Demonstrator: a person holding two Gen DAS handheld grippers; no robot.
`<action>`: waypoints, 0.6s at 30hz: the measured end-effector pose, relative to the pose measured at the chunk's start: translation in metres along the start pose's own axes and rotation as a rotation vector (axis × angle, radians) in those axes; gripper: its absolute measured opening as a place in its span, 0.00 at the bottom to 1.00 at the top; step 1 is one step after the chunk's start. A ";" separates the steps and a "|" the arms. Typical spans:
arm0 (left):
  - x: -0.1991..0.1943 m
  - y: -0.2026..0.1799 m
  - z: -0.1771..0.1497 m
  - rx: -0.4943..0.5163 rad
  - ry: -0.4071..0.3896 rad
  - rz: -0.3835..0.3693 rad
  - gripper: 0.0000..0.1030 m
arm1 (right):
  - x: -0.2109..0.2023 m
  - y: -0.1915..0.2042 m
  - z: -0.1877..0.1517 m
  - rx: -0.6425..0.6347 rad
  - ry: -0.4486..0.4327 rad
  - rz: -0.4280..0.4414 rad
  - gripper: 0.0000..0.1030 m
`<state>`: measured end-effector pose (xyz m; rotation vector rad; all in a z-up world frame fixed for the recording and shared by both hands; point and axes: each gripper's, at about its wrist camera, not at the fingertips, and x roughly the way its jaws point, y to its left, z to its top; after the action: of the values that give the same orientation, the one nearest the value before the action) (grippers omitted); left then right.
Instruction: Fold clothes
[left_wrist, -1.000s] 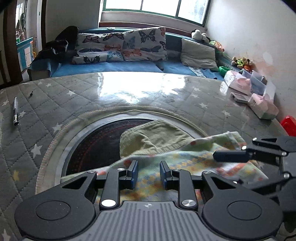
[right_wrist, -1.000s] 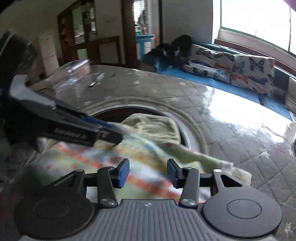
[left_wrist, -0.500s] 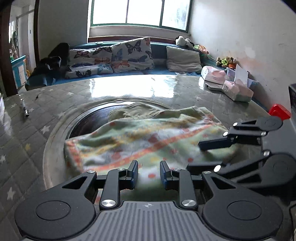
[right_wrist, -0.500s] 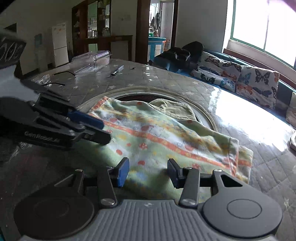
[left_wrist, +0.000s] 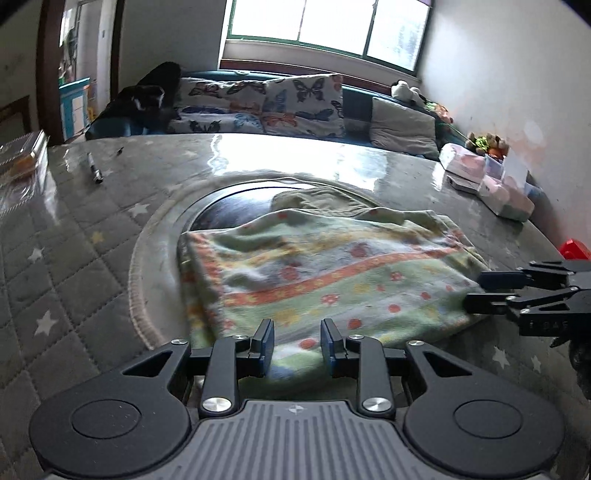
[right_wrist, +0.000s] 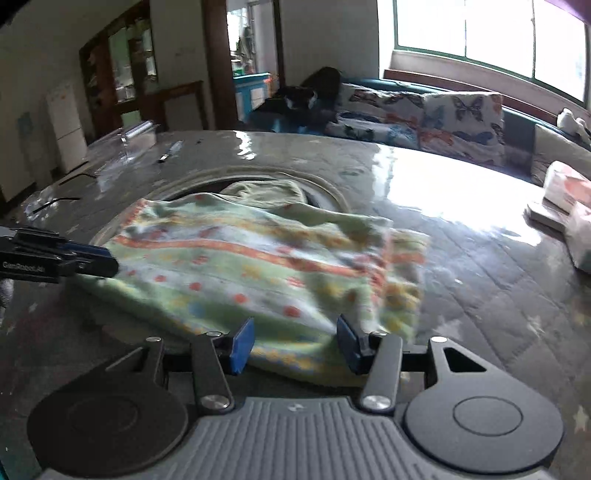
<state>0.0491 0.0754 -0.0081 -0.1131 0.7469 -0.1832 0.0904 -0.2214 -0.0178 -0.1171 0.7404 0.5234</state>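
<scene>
A folded cloth with a green, orange and blue pattern (left_wrist: 332, 266) (right_wrist: 258, 258) lies flat on the quilted table cover (left_wrist: 74, 258), over a dark round disc (left_wrist: 229, 210). A yellow-green garment (left_wrist: 317, 199) (right_wrist: 266, 192) pokes out from under its far side. My left gripper (left_wrist: 297, 343) is at the cloth's near edge; its pads stand apart and press on nothing. The right gripper (right_wrist: 295, 341) is over the near right edge. Its jaws are opening, with cloth showing between the pads but not pinched. Each gripper shows in the other's view (left_wrist: 472, 290) (right_wrist: 107, 262).
A pen (left_wrist: 94, 170) and a clear plastic box (left_wrist: 22, 158) lie at the table's far left. Pink tissue packs (left_wrist: 506, 195) and a red object (left_wrist: 574, 249) sit along the right wall. A sofa with butterfly cushions (left_wrist: 277, 107) runs behind the table.
Both grippers drew back toward the near side and the cloth came down flat over the disc. The right gripper's pads stand wider apart than before.
</scene>
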 end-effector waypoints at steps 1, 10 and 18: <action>-0.001 0.002 0.000 -0.008 -0.002 0.004 0.32 | -0.002 -0.001 0.001 0.006 -0.001 0.003 0.49; -0.002 0.016 0.005 -0.062 0.002 0.019 0.35 | 0.018 -0.006 0.024 0.028 -0.023 -0.002 0.52; -0.003 0.024 0.016 -0.076 -0.006 0.021 0.35 | 0.025 -0.017 0.038 0.051 -0.029 -0.012 0.52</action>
<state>0.0613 0.0999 0.0017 -0.1779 0.7486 -0.1345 0.1378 -0.2153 -0.0079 -0.0664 0.7236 0.4940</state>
